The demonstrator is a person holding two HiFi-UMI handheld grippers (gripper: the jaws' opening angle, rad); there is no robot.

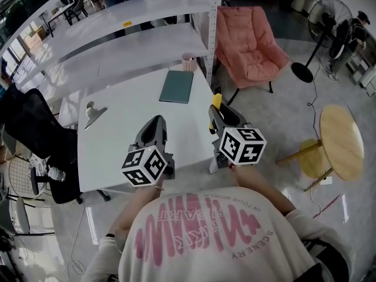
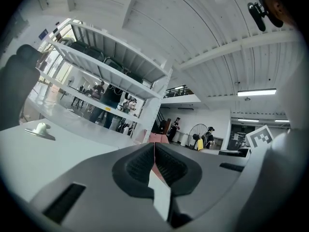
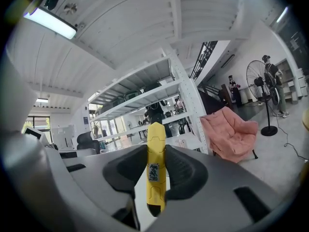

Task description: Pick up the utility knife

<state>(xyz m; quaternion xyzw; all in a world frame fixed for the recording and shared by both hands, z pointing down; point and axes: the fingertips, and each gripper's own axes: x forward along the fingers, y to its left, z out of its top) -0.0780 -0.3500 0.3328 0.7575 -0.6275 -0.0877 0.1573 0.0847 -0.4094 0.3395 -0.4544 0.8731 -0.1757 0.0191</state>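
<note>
The yellow utility knife [image 3: 156,168] stands upright between the jaws of my right gripper [image 3: 156,151], which is shut on it; its tip pokes out above the jaws. In the head view the knife's yellow end [image 1: 216,101] shows ahead of the right gripper [image 1: 218,111], held level above the right edge of the white table [image 1: 117,134]. My left gripper [image 1: 154,124] hovers over the table's near part. In the left gripper view its jaws meet in a thin line, left gripper [image 2: 154,151] shut with nothing in it.
A dark green notebook [image 1: 177,86] and a small pink cup [image 1: 188,61] lie at the table's far side, a grey desk lamp [image 1: 92,113] at its left. White shelving [image 1: 117,34] stands behind, a pink chair [image 1: 249,46] and a round wooden table [image 1: 341,140] to the right, a black chair [image 1: 35,134] to the left.
</note>
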